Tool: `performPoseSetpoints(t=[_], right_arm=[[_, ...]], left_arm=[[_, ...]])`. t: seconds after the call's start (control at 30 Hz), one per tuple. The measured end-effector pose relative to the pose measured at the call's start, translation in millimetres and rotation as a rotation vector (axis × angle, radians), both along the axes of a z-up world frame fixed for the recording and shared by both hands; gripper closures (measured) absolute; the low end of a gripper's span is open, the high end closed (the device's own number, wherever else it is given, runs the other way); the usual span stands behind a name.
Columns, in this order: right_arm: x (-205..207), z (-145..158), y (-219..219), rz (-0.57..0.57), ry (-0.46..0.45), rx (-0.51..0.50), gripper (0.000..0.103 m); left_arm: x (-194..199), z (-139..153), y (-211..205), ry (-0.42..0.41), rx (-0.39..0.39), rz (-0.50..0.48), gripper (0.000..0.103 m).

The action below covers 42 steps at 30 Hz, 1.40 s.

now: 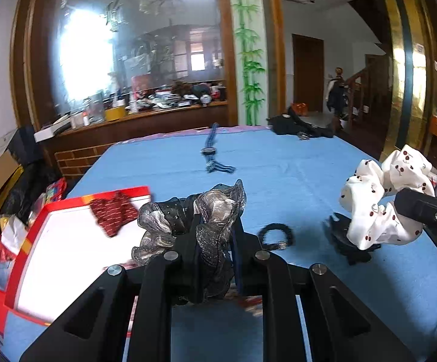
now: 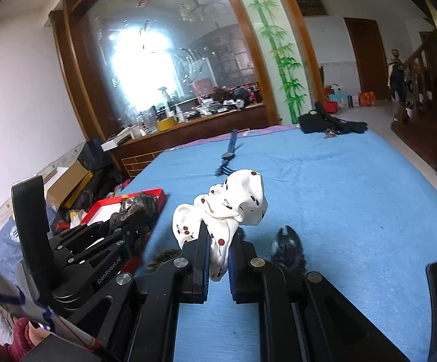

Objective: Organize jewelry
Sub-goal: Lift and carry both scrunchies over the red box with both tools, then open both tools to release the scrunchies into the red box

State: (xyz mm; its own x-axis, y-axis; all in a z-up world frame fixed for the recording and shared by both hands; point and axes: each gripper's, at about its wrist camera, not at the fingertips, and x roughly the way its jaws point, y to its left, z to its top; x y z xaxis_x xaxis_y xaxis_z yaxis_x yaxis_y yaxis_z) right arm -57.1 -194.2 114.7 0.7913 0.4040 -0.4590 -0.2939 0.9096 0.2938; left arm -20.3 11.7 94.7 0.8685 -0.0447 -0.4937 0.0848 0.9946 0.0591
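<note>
My left gripper point(image 1: 214, 241) is shut on a grey and black sheer scrunchie point(image 1: 188, 214) and holds it above the blue tablecloth point(image 1: 279, 181), next to a red-rimmed white box point(image 1: 67, 241). A dark red patterned item point(image 1: 114, 212) lies in that box. My right gripper point(image 2: 218, 247) is shut on a white scrunchie with cherry print point(image 2: 227, 211), held above the cloth; the same scrunchie shows at the right of the left wrist view point(image 1: 381, 199). A black hair tie point(image 1: 275, 235) and a black claw clip point(image 1: 342, 235) lie on the cloth between the grippers.
A blue watch point(image 1: 211, 150) lies farther back on the cloth, and dark clothing point(image 1: 300, 126) sits at the far right corner. Boxes and bags crowd the floor at the left point(image 1: 1, 181). A cluttered wooden counter point(image 1: 128, 114) stands behind the table.
</note>
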Motion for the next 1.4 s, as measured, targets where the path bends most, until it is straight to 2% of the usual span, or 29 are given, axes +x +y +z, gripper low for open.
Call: performPoseSetpoints(t=[0.23,0.4,0.53,0.67,0.83,1.0,1.3,1.4], right_arm=[[11.2,11.2,60.7,0.13,0.013,-0.023,0.092],[29.6,19.9,112.2,0.235,0.045,-0.023,0.092],[51.8,22.2,159.2,0.304,0.085,-0.035,0.092],[83.6,21.0,206.5,0.346,0.138,-0.055,0.092],[132.1,8.3,265.5,0.368,0.215,-0.107,0.091],[168.9,-11.3,315.2,0.373,0.257,-0.169,0.091],[212.2,-46.3,345.8,0.341,0.342,-0.219,0.089],[218.0,-49.8,343.8,0.331,0.361,-0.213,0.078]], left_arm=[[-3.3,13.2,82.0,0.038,-0.069,0.094,0.086],[4.0,17.2,147.5,0.082,-0.077,0.173,0.086],[19.6,17.5,194.8,0.126,-0.062,0.223,0.086],[46.6,12.0,233.6,0.201,-0.087,0.232,0.086],[92.5,-8.3,262.9,0.295,-0.099,0.254,0.086],[114.8,-20.4,273.9,0.322,-0.101,0.277,0.086],[124.2,-28.5,285.8,0.316,-0.114,0.274,0.082],[125.3,-31.2,288.7,0.319,-0.125,0.275,0.076]])
